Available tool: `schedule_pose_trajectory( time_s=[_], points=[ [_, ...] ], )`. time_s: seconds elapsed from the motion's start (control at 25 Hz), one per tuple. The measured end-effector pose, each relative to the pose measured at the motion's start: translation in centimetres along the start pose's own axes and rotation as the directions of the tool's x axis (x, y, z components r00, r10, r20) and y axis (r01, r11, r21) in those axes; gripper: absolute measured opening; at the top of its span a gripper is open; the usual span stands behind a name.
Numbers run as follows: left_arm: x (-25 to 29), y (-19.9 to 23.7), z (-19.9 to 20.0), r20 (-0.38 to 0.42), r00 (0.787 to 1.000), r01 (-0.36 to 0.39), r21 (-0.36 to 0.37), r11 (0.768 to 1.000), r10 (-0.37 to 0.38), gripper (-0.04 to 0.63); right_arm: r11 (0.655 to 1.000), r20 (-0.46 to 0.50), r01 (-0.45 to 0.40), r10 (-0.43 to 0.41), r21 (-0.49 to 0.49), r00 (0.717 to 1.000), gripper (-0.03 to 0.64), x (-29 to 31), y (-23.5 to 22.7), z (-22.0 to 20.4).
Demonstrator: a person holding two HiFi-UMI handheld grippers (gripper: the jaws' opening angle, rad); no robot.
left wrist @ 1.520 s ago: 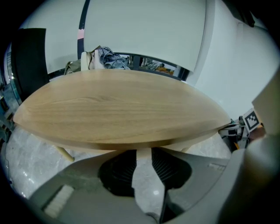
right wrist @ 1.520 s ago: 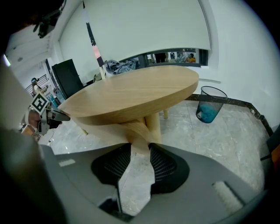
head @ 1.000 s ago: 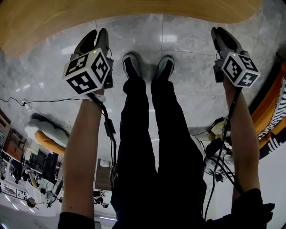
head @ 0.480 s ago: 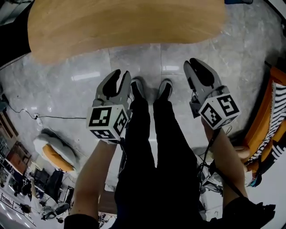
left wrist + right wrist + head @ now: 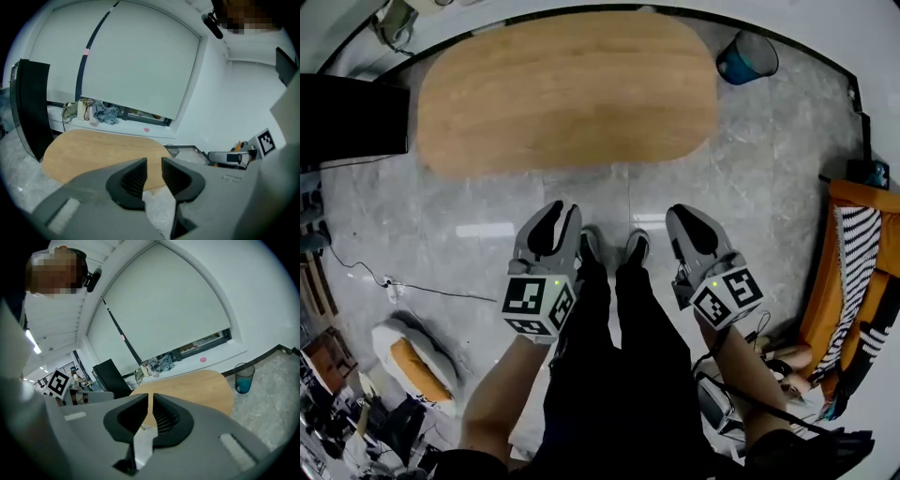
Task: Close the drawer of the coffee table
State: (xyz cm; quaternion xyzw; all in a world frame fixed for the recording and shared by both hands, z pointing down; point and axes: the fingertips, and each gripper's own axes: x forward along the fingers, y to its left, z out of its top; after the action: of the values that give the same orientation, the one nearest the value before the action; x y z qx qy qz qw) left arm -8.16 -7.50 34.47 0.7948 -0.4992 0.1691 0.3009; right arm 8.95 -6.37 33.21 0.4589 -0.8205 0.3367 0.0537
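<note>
Hovering short of coffee table [image 5: 567,89]; L gripper [image 5: 559,214] ajar, R gripper [image 5: 689,220] near-shut; both empty, just closing.

The head camera is looking steeply down from above the person. It is taking in the left gripper [image 5: 561,211] and right gripper [image 5: 690,214] from behind, with the tabletop [image 5: 567,89] lying beyond the jaws and the blue bin [image 5: 747,58] beyond them to the right. Each gripper camera is riding just behind its own jaws, which are filling the lower frame close up and have just been closing further with nothing between them. Each is facing along them, slightly downward, toward the blind-covered window [image 5: 136,56]. All three views are sharing the tabletop, and the right gripper view and head view are also sharing the bin.
</note>
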Motion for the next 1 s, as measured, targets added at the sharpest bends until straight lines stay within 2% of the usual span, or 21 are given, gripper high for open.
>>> schedule_pose_trajectory(
  time_s=[0.12, 0.24, 0.36, 0.44, 0.52, 0.6, 0.68, 0.76, 0.84, 1.0],
  points=[
    [-2.6, -1.1, 3.3, 0.034, 0.999, 0.009, -0.002, 1.0, -0.009, 0.107, 1.0, 0.046, 0.009, -0.008, -0.024, 0.999, 0.026, -1.4, 1.9, 3.9],
    [-4.6, -2.1, 7.2, 0.114, 0.994, -0.008, 0.036, 0.999, 0.004, 0.096, 0.994, 0.106, -0.037, 0.048, -0.108, 0.993, 0.003, -2.2, 4.3, 8.7],
    [-8.5, -4.0, 10.1, 0.162, 0.987, -0.006, 0.102, 0.995, -0.01, 0.002, 0.982, 0.119, -0.091, 0.112, -0.168, 0.987, 0.003, -4.8, 8.8, 11.3],
    [-10.9, -5.4, 11.6, 0.181, 0.983, 0.021, 0.114, 0.993, -0.041, 0.002, 0.975, 0.122, -0.092, 0.119, -0.204, 0.985, 0.003, -6.3, 11.3, 12.2],
    [-12.8, -6.8, 13.6, 0.221, 0.972, 0.055, 0.118, 0.992, -0.08, 0.002, 0.967, 0.139, -0.075, 0.112, -0.245, 0.984, 0.002, -7.2, 12.9, 13.9],
    [-14.4, -7.9, 16.2, 0.276, 0.953, 0.081, 0.16, 0.984, -0.123, 0.002, 0.956, 0.177, -0.055, 0.109, -0.287, 0.978, 0.002, -7.7, 14.3, 16.1],
    [-16.2, -8.5, 18.5, 0.32, 0.937, 0.068, 0.231, 0.971, -0.142, 0.002, 0.943, 0.217, -0.04, 0.117, -0.331, 0.969, 0.002, -8.5, 16.0, 17.8],
    [-17.9, -8.7, 20.1, 0.353, 0.925, 0.044, 0.27, 0.962, -0.141, 0.002, 0.928, 0.256, -0.034, 0.138, -0.371, 0.957, 0.002, -9.7, 17.7, 19.3],
    [-19.4, -8.9, 21.3, 0.387, 0.91, 0.047, 0.252, 0.967, -0.145, 0.002, 0.913, 0.3, -0.037, 0.171, -0.407, 0.938, 0.002, -11.1, 19.3, 20.7],
    [-21.4, -9.6, 21.9, 0.436, 0.887, 0.086, 0.165, 0.982, -0.151, 0.002, 0.893, 0.354, -0.023, 0.202, -0.449, 0.913, 0.002, -13.0, 21.5, 23.0]
  ],
)
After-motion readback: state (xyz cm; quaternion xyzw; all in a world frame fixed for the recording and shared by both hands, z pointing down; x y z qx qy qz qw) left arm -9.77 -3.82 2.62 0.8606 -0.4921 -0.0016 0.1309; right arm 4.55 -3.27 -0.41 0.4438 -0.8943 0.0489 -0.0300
